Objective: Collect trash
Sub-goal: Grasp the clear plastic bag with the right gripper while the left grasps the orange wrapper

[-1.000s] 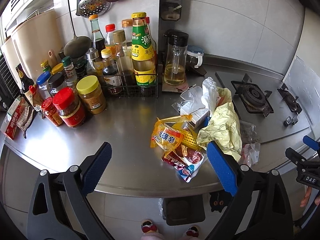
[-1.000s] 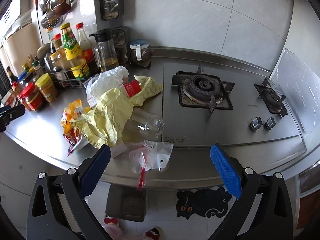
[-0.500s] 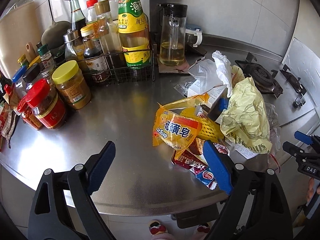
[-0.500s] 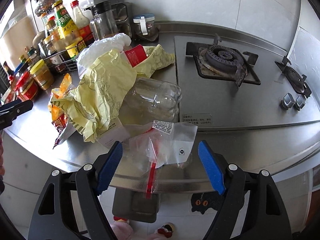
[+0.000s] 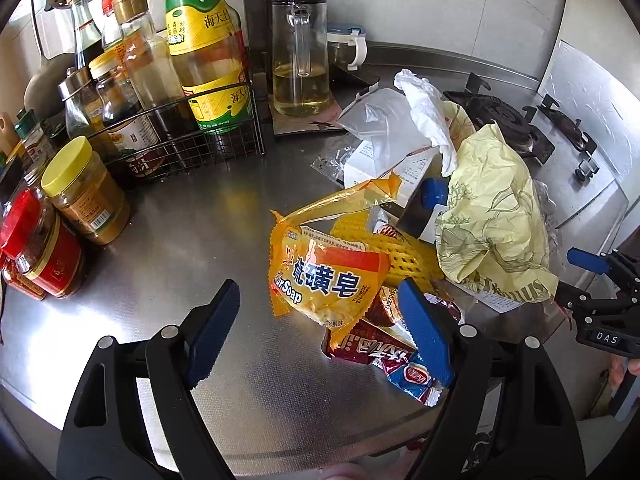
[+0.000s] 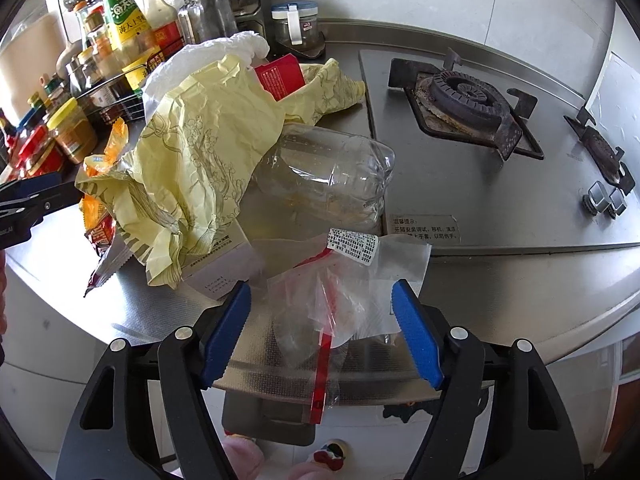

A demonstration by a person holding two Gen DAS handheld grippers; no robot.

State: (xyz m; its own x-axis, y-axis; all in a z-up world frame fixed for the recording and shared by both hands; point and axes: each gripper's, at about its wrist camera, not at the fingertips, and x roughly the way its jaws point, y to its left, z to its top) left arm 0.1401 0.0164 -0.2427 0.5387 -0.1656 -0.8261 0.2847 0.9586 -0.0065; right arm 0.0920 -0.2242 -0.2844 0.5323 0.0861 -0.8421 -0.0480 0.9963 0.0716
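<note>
I have dropped both tongs onto the desk (image 5: 168, 232) trash, jaws narrowing yet gripping nothing: left tongs (image 5: 320, 330) straddle the yellow soap wrapper (image 5: 324, 280), right tongs (image 6: 322, 332) the clear red-striped plastic bag (image 6: 348, 292).

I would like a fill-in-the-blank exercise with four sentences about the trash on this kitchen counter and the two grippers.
1. The clear plastic zip bag between the right gripper's fingers has a ____ seal strip.
2. The empty transparent plastic bottle lies on its ____.
3. The yellow soap wrapper lies in front of the ____ gripper.
4. The crumpled pale yellow paper partly covers a white ____.

Missing words: red; side; left; box
</note>
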